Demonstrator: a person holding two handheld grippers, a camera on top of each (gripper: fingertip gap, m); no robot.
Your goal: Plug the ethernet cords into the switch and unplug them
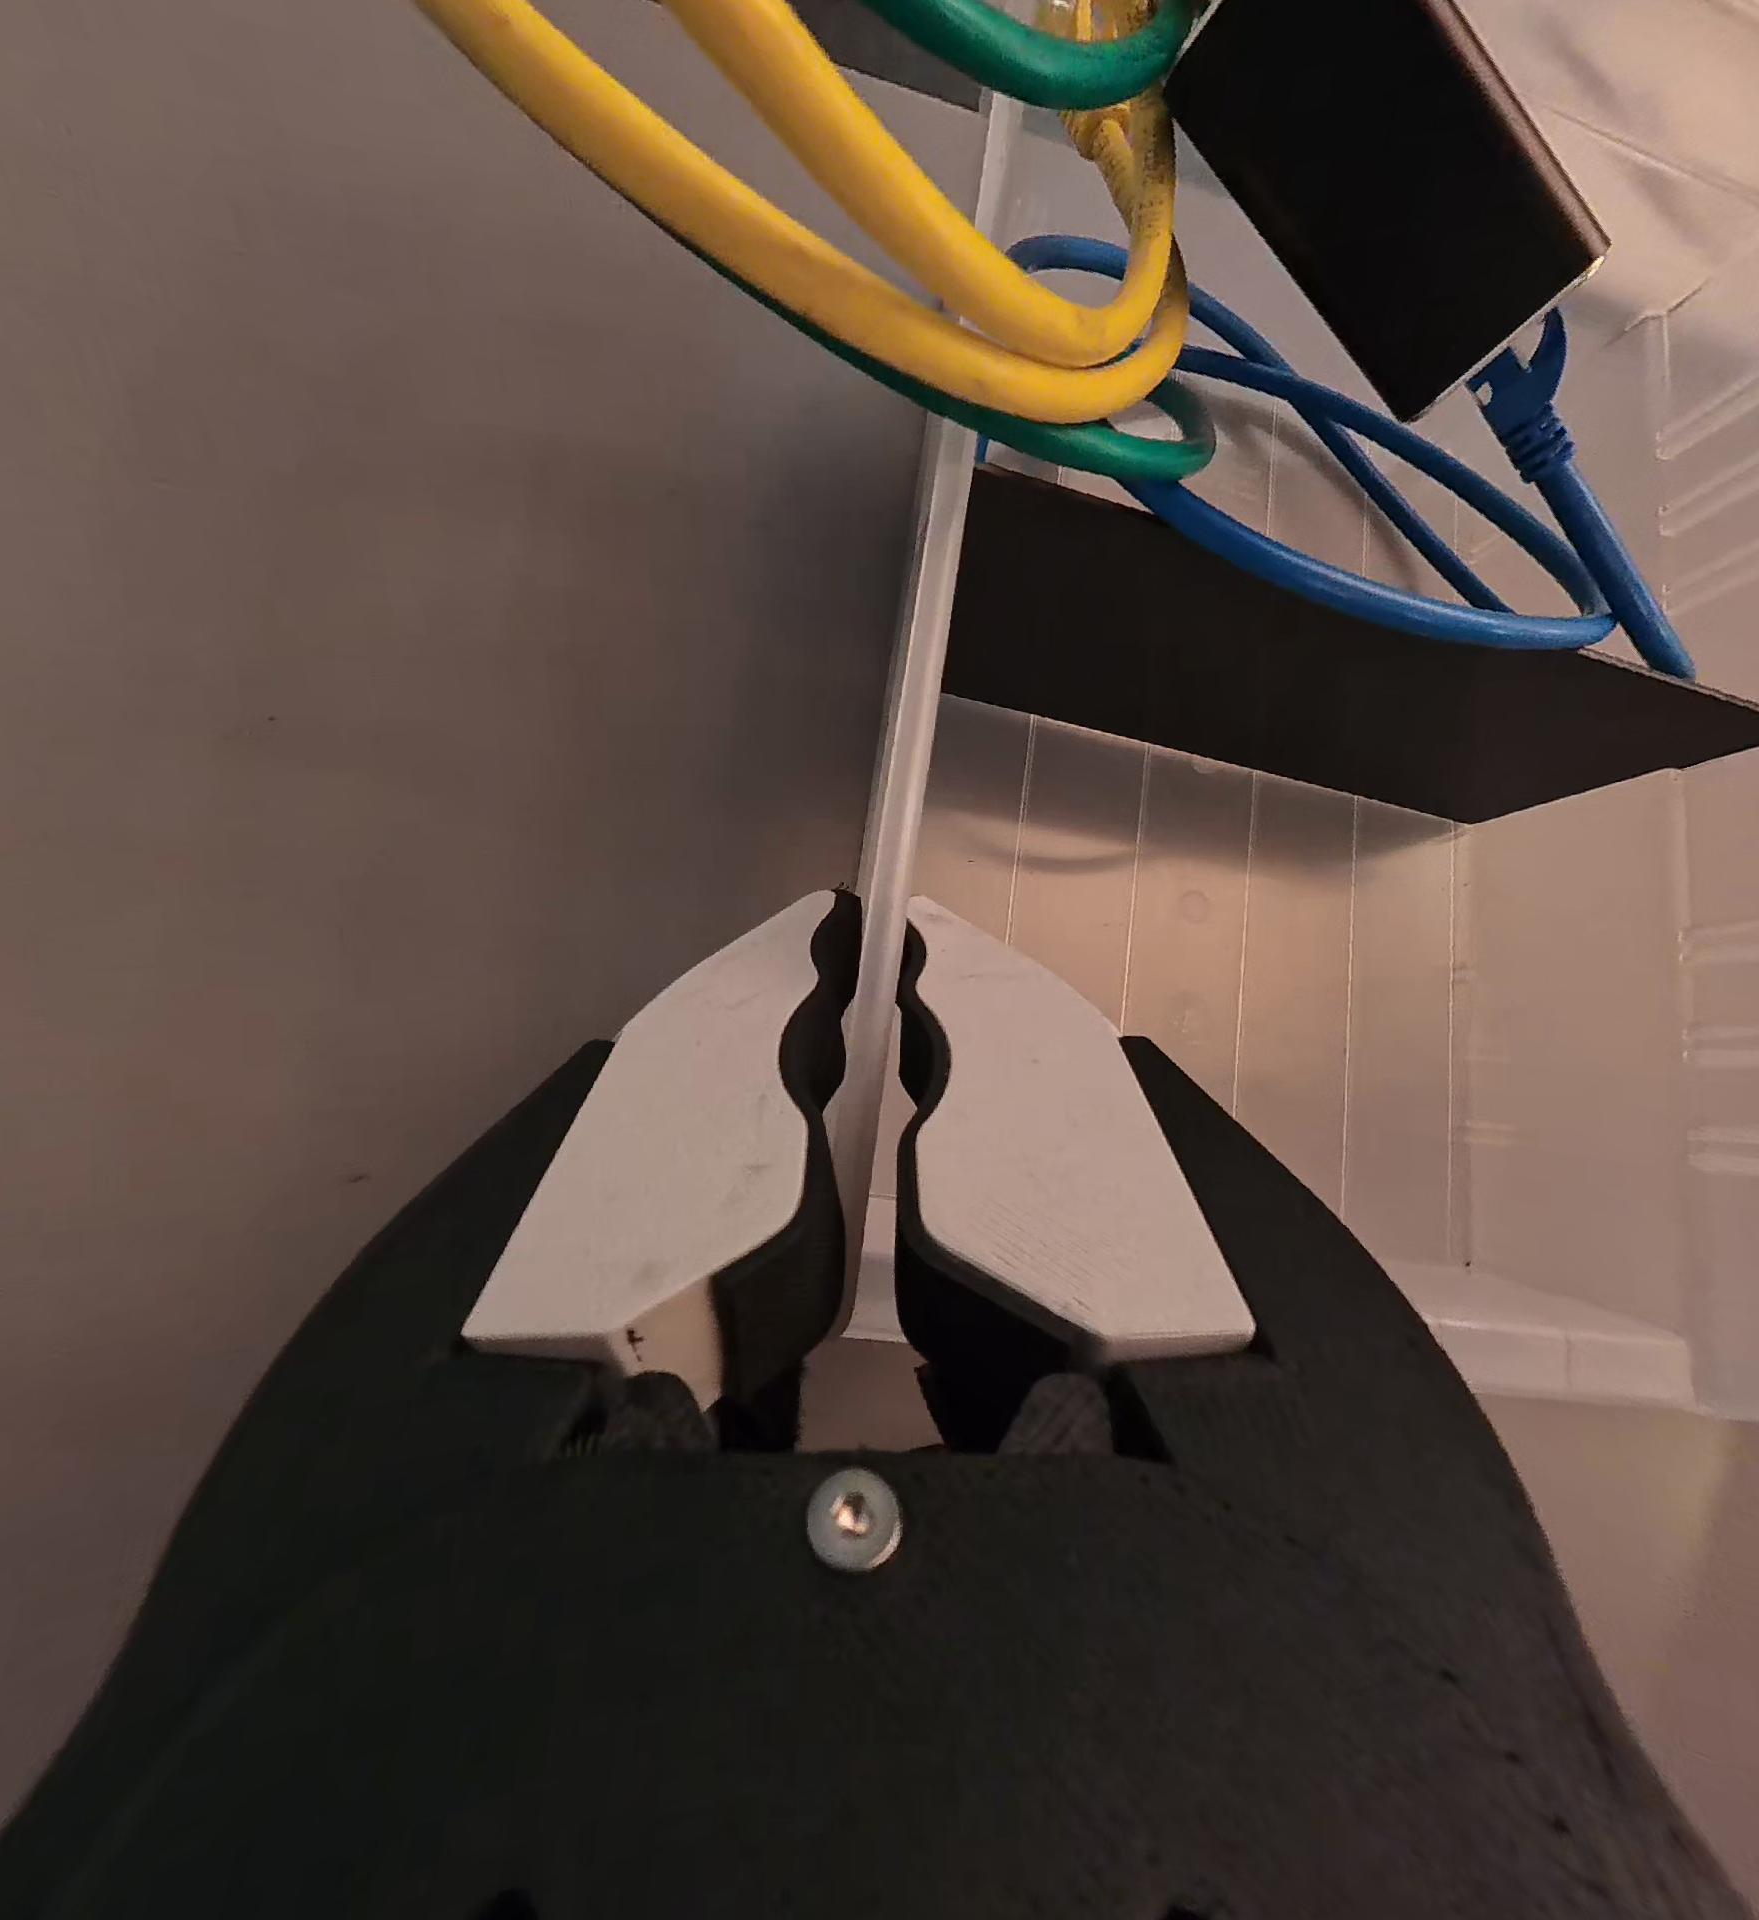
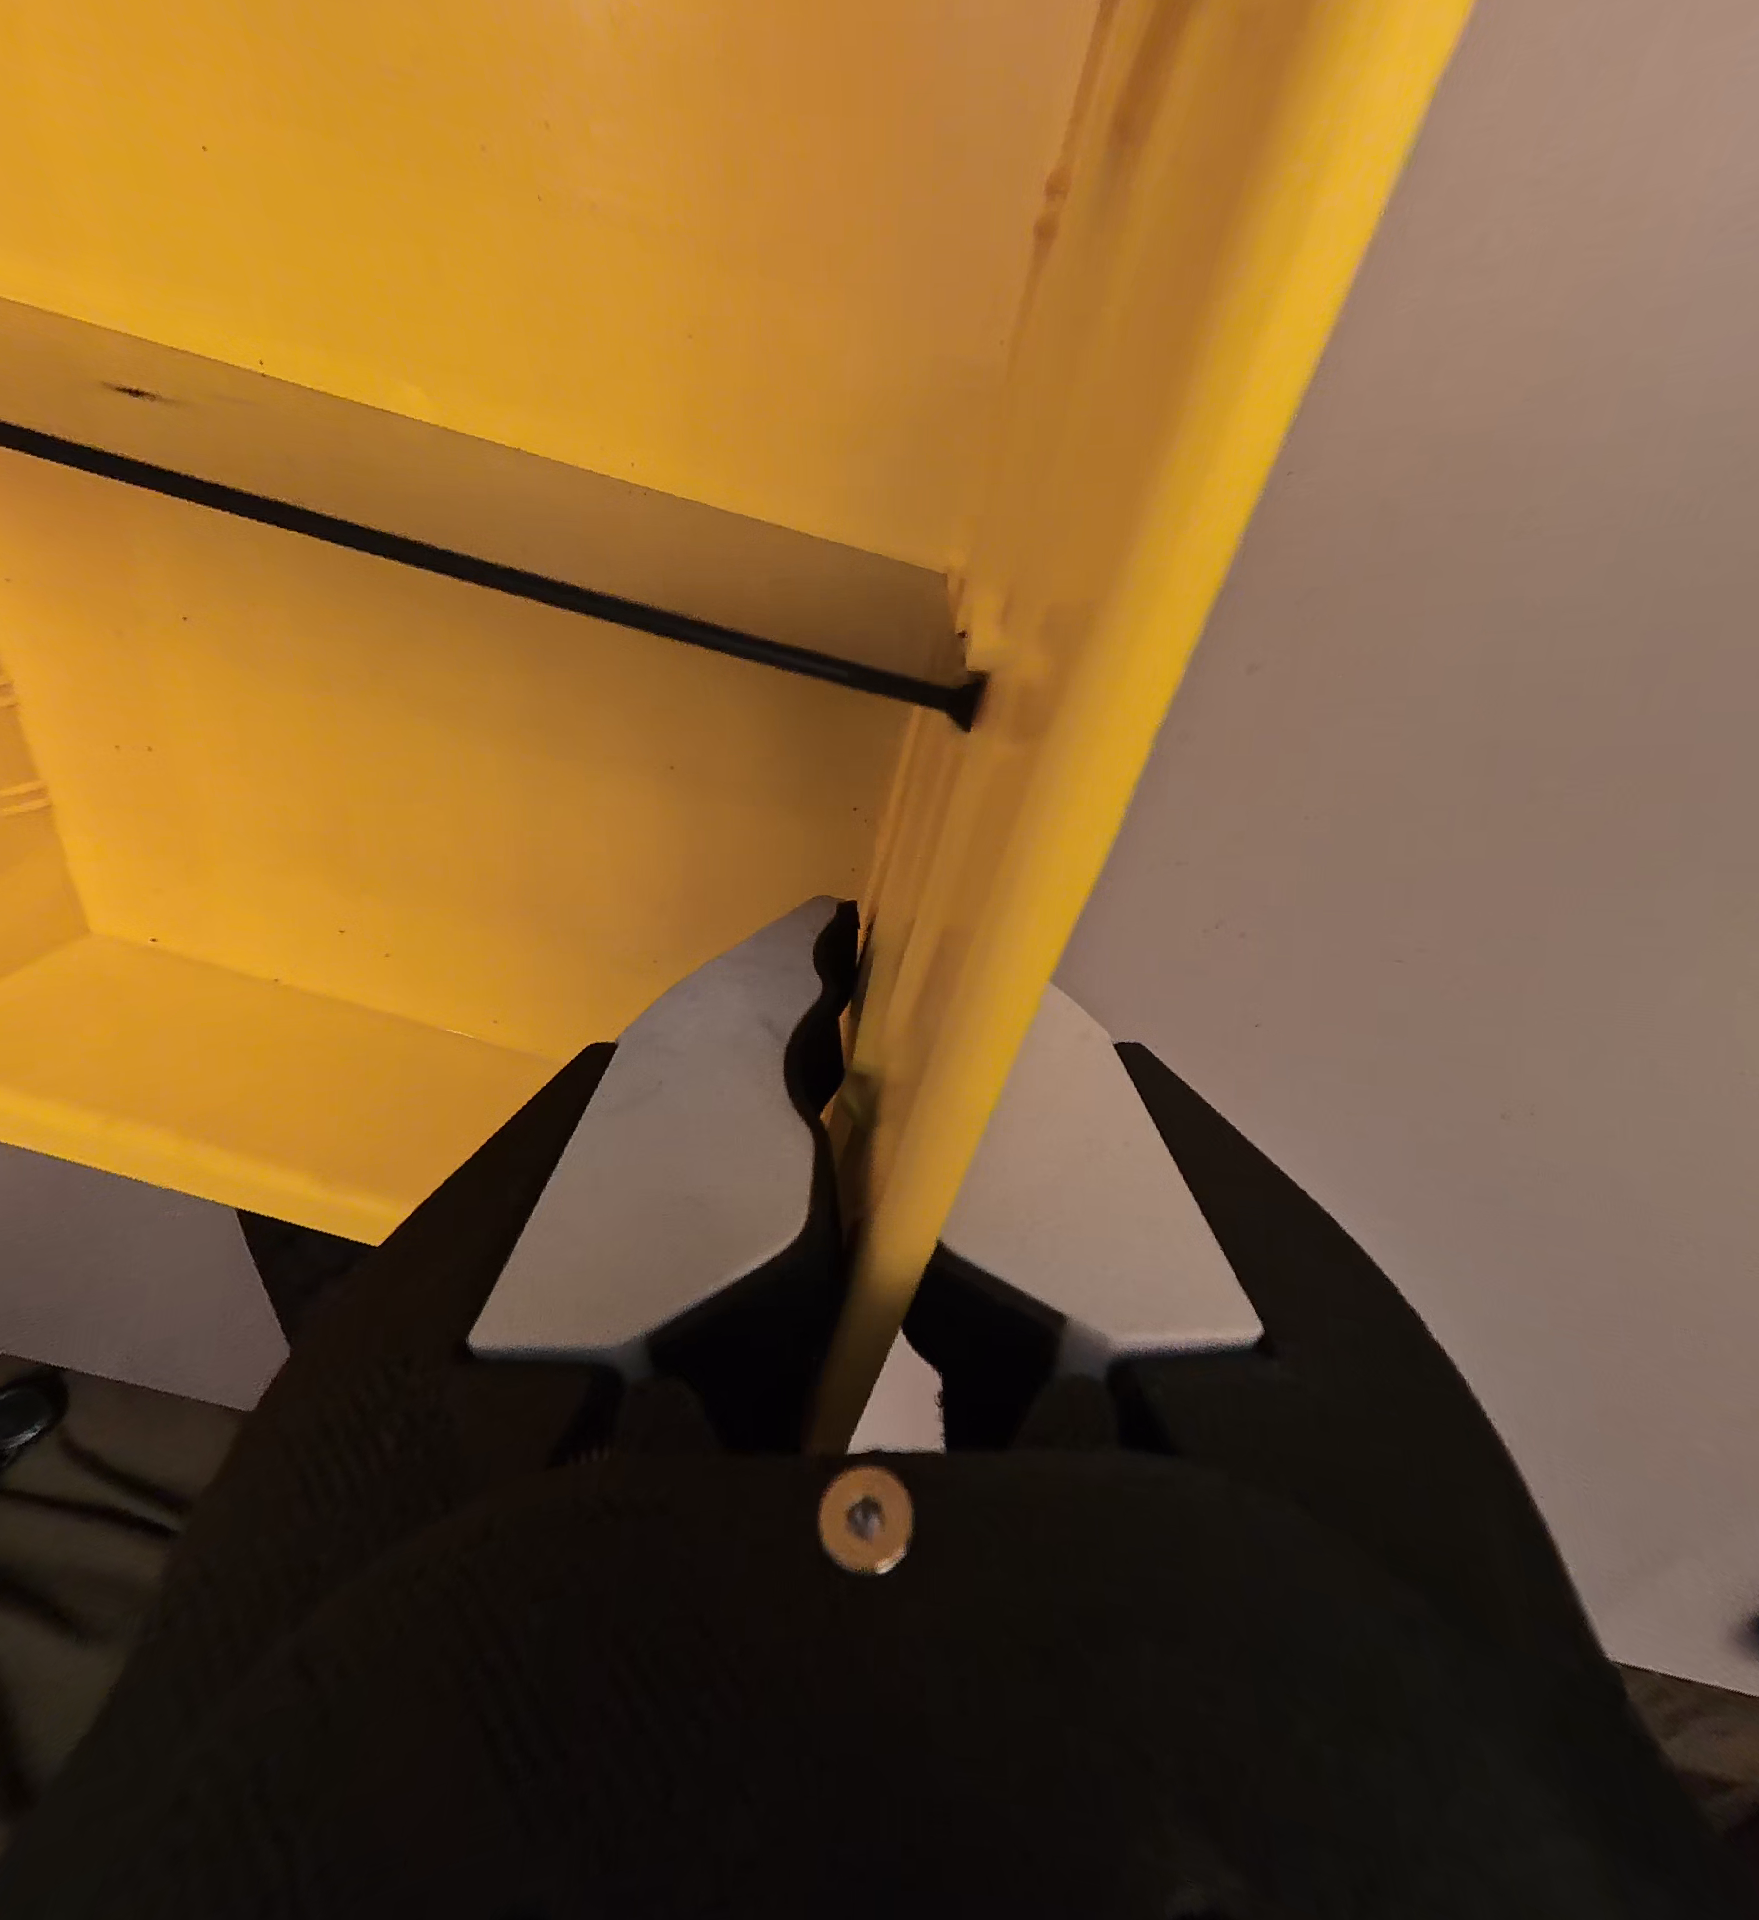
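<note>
Both claws are clamped on bin walls: the left gripper [image 1: 870,925] is closed on the rim of a clear bin [image 1: 916,644], the right gripper [image 2: 870,935] on the wall of a yellow bin [image 2: 1062,644]. Beyond the left claw, the black switch [image 1: 1374,197] with a blue cord [image 1: 1540,447] plugged in and loose yellow cords [image 1: 854,270] is seen inside the clear bin. If either bin is tipped, the switch could likely slide and cords snag; both grippers are held tilted along the walls.
</note>
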